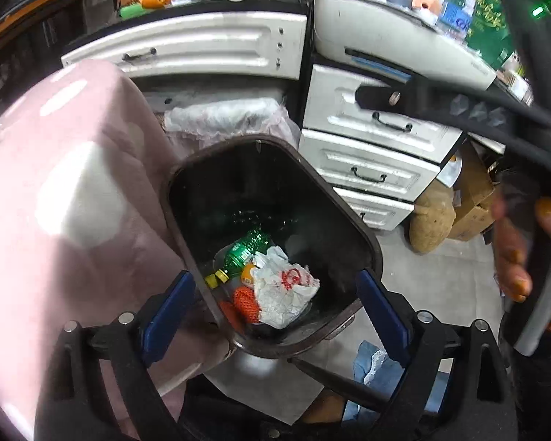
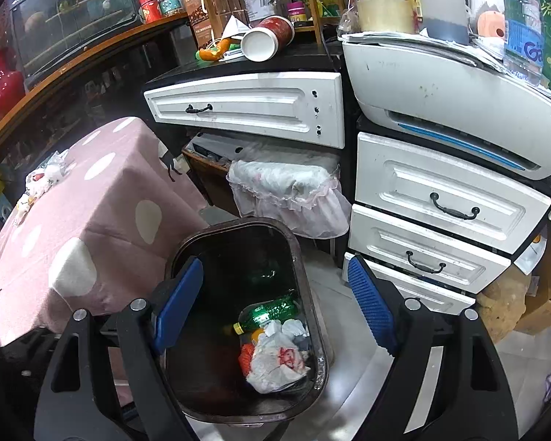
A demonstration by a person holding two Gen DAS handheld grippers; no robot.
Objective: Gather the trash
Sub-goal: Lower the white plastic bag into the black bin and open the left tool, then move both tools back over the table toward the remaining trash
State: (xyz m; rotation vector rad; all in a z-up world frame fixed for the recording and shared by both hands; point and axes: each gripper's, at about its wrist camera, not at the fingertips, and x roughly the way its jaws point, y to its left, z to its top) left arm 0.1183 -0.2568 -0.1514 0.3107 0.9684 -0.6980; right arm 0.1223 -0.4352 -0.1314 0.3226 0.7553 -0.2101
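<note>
A dark brown trash bin (image 1: pixel 371 242) stands on the floor beside a pink-clothed table; it also shows in the right wrist view (image 2: pixel 305 257). Inside lie a green plastic bottle (image 1: pixel 248 250) (image 2: pixel 272 310), a crumpled white bag with red print (image 1: pixel 286 288) (image 2: pixel 279 364) and orange netting (image 1: pixel 244 301) (image 2: pixel 245 360). My left gripper (image 1: pixel 275 308) is open and empty, right above the bin's mouth. My right gripper (image 2: pixel 275 305) is open and empty, higher above the bin. The right gripper also shows as a blurred dark body at the right of the left wrist view (image 1: pixel 525 117), held by a hand.
A table with a pink white-dotted cloth (image 1: pixel 55 183) (image 2: pixel 103 202) stands left of the bin, with crumpled wrappers (image 2: pixel 44 176) on top. White drawers (image 1: pixel 371 169) (image 2: pixel 440 213) stand right and behind. A lace-covered stool (image 2: pixel 286 191), a printer (image 2: pixel 440 103), a tipped cup (image 2: pixel 268 38).
</note>
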